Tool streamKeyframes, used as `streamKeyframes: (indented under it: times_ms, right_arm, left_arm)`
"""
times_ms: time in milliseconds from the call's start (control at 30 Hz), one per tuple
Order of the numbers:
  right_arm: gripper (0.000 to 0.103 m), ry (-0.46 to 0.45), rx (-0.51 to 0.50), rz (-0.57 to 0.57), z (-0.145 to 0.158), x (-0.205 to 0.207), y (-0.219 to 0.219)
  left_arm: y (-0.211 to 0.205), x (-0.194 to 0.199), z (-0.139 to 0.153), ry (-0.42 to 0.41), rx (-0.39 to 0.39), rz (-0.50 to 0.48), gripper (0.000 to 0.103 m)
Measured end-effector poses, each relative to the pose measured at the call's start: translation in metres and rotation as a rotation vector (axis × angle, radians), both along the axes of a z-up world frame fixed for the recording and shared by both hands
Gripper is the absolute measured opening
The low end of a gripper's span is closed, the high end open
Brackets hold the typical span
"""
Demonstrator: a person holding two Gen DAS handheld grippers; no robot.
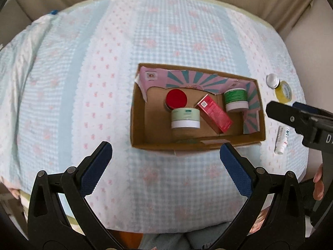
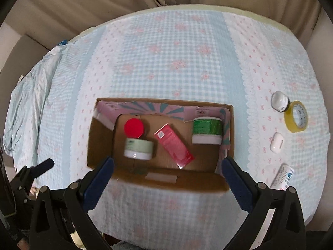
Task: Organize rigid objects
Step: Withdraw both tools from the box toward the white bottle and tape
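Waiting outside the cardboard box (image 2: 116,173), off its right end on the cloth, lie a roll of yellow tape (image 2: 296,116), a small bottle (image 2: 280,101), a white case (image 2: 276,142) and a white tube (image 2: 284,176), while both the left gripper (image 1: 166,162) and the right gripper (image 2: 167,174) hover spread apart and empty. All four look light and stiff; the glossy case may slip, so I would pinch its flat sides, and take the tape across its rim.

Left hand-held gripper (image 1: 166,159) and right hand-held gripper (image 2: 168,174) both hover, jaws spread wide.
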State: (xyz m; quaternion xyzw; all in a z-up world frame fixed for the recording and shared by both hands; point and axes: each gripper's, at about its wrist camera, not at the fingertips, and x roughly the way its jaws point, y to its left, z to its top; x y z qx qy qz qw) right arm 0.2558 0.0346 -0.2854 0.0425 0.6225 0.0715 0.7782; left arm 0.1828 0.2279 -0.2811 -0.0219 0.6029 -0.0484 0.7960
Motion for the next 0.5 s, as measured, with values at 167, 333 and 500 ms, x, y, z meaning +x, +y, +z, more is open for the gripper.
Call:
streamKeyframes:
  times_ms: [167, 333, 500]
  right_arm:
    - [0.103, -0.038, -0.01, -0.012, 0.029, -0.027, 0.0]
    - [0.103, -0.094, -0.002, -0.048, 0.057, -0.052, -0.013]
    - [0.103, -0.151, -0.004, -0.096, 0.082, -0.075, -0.038]
  left_arm:
    - [0.004, -0.02, 0.024, -0.056, -0.004, 0.005, 0.103]
    - [-0.006, -0.033, 0.044, -0.109, -0.001, -0.015, 0.103]
    - [-0.034, -0.039, 0.06, -0.157, 0.002, -0.043, 0.103]
